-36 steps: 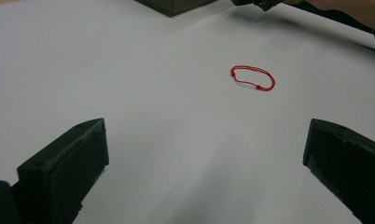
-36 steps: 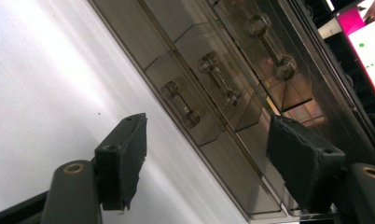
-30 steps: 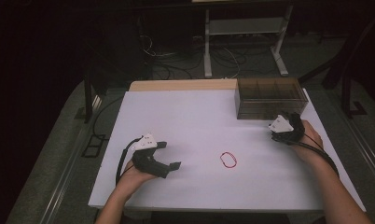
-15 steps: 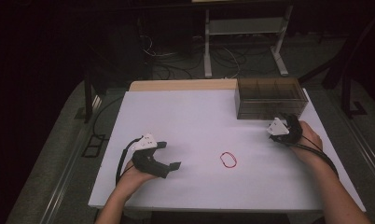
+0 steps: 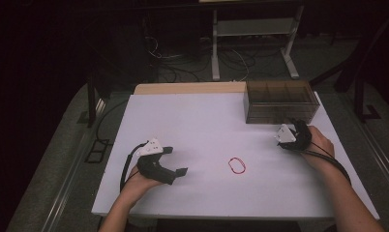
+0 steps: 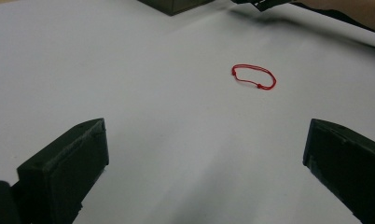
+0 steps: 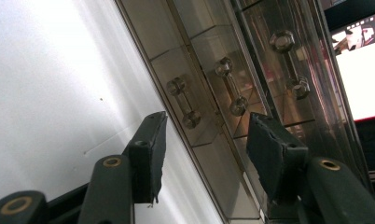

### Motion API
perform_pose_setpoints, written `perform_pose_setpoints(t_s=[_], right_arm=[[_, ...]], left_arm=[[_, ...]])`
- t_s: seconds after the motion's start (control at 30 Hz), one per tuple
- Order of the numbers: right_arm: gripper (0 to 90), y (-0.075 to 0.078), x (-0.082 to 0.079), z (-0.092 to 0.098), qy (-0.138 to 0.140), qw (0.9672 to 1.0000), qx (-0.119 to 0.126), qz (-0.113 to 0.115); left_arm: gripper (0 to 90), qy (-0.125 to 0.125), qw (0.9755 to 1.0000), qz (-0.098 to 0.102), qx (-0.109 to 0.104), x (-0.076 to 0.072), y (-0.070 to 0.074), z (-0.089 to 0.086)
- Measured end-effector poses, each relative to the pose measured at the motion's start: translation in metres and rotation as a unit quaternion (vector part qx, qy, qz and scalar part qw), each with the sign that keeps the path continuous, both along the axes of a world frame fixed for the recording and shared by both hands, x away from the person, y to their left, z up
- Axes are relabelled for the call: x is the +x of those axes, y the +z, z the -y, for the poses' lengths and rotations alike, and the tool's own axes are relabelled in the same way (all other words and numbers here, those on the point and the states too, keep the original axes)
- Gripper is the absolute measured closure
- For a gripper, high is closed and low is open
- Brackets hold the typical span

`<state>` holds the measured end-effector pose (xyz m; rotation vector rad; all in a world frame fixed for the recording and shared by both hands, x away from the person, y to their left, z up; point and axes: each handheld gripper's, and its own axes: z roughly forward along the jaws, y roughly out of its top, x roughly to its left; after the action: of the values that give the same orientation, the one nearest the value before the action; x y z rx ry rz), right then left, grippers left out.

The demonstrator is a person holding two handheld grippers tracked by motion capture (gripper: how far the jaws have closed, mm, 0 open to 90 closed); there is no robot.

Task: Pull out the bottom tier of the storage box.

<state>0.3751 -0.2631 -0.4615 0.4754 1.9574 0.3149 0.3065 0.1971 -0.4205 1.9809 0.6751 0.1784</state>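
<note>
The right gripper [image 5: 285, 137] is narrowing its half-open jaws just in front of the drawer box [image 5: 281, 101], nothing between them; a drawer knob [image 7: 232, 87] is sitting straight ahead. The left gripper [image 5: 175, 161] is resting wide open and empty at the near left. The red loop [image 5: 238, 165] is lying untouched mid-table. To my eye, everything is yet to do.

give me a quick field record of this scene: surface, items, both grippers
surface: white table
loop: thin red string loop lying flat mid-table, untouched
box: clear smoky plastic drawer box at far right, drawers with knob handles
left gripper: jaws wide open, empty, aimed toward the loop
right gripper: at the box front, jaws have just been closing, nothing gripped yet
</note>
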Motion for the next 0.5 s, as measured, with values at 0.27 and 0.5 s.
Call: perform_pose_setpoints(t_s=[0.27,0.5], right_arm=[[50.9,-0.0029,-0.0008,-0.0034,0.002,0.9993,-0.036,0.011],[51.6,-0.0048,-0.0011,-0.0051,0.008,0.9976,-0.066,0.017]], left_arm=[[0.0,0.000,1.0000,0.000,0.001,0.0000,-0.0001,0.0002],[0.0,-0.001,1.0000,0.001,0.001,-0.0003,-0.0001,0.0007]])
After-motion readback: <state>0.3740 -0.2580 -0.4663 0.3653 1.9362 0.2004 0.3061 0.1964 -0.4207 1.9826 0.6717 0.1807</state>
